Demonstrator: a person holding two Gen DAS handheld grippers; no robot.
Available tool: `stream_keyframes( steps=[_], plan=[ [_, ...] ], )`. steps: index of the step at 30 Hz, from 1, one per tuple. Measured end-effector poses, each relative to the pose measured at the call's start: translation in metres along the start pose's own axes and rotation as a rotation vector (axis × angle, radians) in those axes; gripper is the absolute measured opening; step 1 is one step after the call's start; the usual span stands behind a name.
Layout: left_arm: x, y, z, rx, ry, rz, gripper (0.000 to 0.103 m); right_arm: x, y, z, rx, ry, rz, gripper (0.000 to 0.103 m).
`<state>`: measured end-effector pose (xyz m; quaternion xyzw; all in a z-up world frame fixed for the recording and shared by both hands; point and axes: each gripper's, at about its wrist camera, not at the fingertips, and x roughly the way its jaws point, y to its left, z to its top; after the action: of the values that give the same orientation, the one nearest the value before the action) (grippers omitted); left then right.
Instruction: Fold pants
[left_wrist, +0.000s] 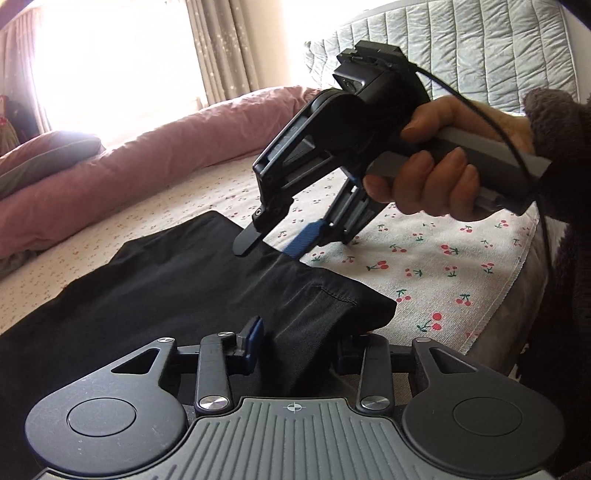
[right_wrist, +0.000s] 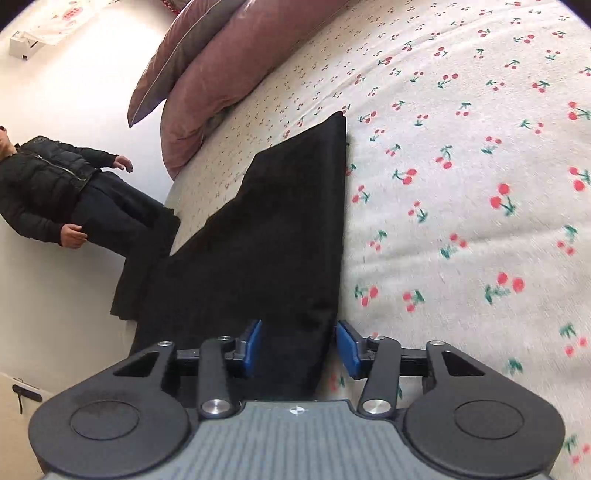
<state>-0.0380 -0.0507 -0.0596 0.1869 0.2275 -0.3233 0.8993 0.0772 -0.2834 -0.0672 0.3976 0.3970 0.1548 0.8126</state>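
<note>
The black pants (left_wrist: 177, 291) lie on a cherry-print bed sheet (left_wrist: 436, 266); they also show in the right wrist view (right_wrist: 280, 229), with part hanging over the bed's edge. My left gripper (left_wrist: 299, 350) is open, its blue pads astride a raised fold of the black cloth near the hem. My right gripper (right_wrist: 299, 347) is open too, with the pants' edge lying between its pads. In the left wrist view the right gripper (left_wrist: 277, 245) is held by a hand, its fingertips at the far edge of the pants.
A long pink bolster (left_wrist: 155, 155) and a pillow (left_wrist: 44, 158) lie along the far side of the bed. A quilted grey cover (left_wrist: 461, 48) sits at the head. A person in a black jacket (right_wrist: 51, 192) stands beside the bed.
</note>
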Motion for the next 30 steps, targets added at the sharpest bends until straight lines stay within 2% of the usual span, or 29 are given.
stream_keyframes(
  steps=[3,7,10,12,17,24,30],
  plan=[
    [-0.001,0.007,-0.001,-0.058,0.005,-0.001,0.025,0.011,-0.006,0.016,-0.018,-0.033,0.0,0.028],
    [-0.003,0.012,-0.003,-0.1,0.003,-0.009,0.019,0.025,-0.012,0.033,0.022,-0.076,0.014,0.01],
    [-0.004,0.016,-0.002,-0.123,-0.003,-0.017,0.009,0.032,-0.011,0.039,0.051,-0.103,0.008,0.003],
    [-0.005,0.02,0.001,-0.146,-0.007,-0.024,0.002,0.031,-0.001,0.04,0.022,-0.115,-0.03,0.002],
    [-0.005,0.027,0.018,-0.234,-0.004,-0.106,0.001,0.006,0.002,0.041,0.005,-0.159,-0.057,0.001],
    [0.006,0.014,0.043,-0.327,-0.027,-0.282,0.001,-0.054,-0.028,0.033,0.092,-0.252,-0.093,0.001],
    [0.019,-0.008,0.057,-0.33,-0.018,-0.395,0.001,-0.099,-0.056,0.018,0.186,-0.33,-0.122,0.001]
  ],
)
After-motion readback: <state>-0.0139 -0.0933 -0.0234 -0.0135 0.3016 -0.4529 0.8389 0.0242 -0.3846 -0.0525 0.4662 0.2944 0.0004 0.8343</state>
